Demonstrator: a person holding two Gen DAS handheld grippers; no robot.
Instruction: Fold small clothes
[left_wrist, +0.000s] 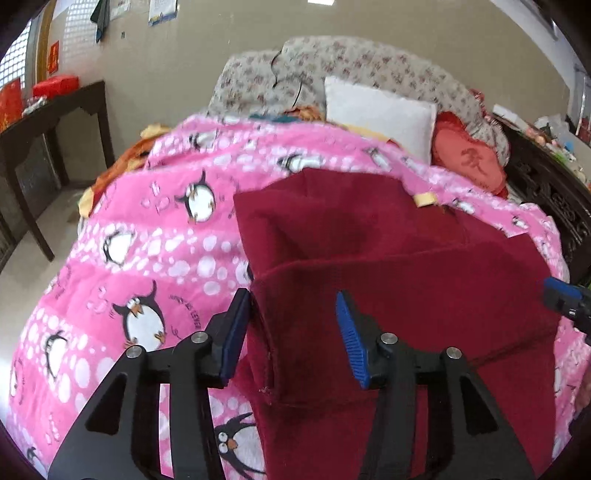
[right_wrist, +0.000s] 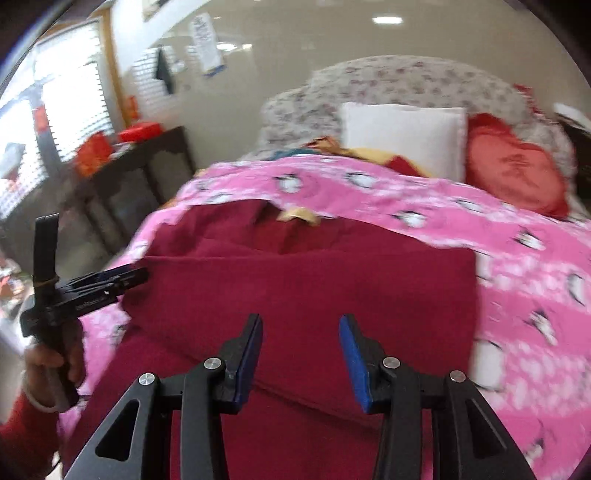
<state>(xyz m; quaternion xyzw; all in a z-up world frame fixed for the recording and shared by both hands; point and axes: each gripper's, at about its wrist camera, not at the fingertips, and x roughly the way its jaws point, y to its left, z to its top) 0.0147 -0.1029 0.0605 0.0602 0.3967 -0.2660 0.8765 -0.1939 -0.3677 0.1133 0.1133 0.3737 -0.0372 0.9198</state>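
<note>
Right tongs (right_wrist: 301, 354) gape at lower centre over a dark red garment (right_wrist: 295, 280) spread on the pink penguin blanket (right_wrist: 517, 266); left tongs (right_wrist: 122, 277) sit at left edge.

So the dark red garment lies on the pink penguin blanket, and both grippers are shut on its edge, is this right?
Not quite. The dark red garment does lie on the pink penguin blanket, but both grippers are open. The left gripper in the left wrist view and the right gripper in the right wrist view each have their jaws apart over the cloth, gripping nothing.
</note>
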